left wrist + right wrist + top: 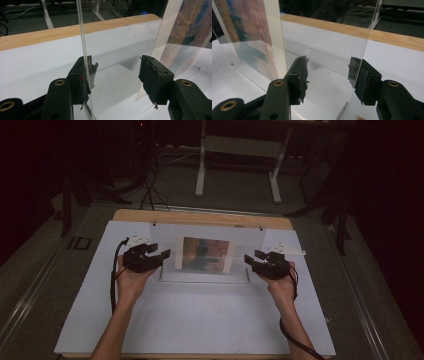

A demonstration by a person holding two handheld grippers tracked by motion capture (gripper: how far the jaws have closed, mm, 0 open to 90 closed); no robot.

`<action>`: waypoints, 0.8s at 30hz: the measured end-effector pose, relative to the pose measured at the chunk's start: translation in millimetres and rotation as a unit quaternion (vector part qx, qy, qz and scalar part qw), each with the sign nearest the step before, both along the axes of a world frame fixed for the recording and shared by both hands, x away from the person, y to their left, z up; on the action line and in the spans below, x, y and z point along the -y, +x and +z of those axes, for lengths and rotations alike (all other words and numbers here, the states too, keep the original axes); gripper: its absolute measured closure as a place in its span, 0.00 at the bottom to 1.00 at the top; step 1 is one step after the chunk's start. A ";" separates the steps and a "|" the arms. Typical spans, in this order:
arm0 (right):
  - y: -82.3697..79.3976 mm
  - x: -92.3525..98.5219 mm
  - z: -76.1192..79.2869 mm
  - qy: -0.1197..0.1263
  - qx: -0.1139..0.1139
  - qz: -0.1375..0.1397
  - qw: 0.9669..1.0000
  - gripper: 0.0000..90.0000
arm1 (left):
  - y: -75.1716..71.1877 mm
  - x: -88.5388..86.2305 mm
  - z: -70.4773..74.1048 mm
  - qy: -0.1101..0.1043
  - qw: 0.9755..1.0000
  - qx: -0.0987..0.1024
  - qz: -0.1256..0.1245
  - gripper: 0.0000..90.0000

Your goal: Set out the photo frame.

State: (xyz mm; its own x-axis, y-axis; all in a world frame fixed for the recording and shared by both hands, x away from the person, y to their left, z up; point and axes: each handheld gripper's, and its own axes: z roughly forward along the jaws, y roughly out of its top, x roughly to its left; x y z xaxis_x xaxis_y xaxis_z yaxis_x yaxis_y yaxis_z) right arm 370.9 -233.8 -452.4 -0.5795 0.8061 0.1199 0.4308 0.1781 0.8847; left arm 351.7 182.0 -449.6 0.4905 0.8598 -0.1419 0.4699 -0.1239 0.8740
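A clear acrylic picture stand [247,240] stands upright at the middle of the white mat, holding a colourful print [206,254]. My left gripper [162,255] is at the stand's left edge and my right gripper [250,260] at its right edge. In the left gripper view the jaws [116,77] are wide open; the pane's near edge [83,50] runs just by the left pad, and the print [190,27] is far right. In the right gripper view the gripper [327,77] is also open, with the pane's edge [364,55] crossing the right pad and the print [244,25] at left.
The white mat [200,320] lies on a wooden table whose far edge [200,217] runs behind the stand. A white desk frame [237,155] and dark stands with cables are on the floor beyond. The person's forearms come in from the bottom.
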 end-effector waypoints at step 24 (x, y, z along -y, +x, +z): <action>-7.9 0.8 -0.8 -0.001 0.000 0.005 1.000 0.56 | -3.5 -1.2 -0.1 0.000 1.000 -0.001 -0.002 0.48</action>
State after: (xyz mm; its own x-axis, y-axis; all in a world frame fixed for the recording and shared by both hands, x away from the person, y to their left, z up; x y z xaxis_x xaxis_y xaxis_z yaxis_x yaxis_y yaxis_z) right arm 363.0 -234.6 -453.2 -0.5877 0.8002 0.1193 0.4293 0.1835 0.8843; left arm 348.2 183.3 -449.7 0.4942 0.8575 -0.1433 0.4713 -0.1257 0.8730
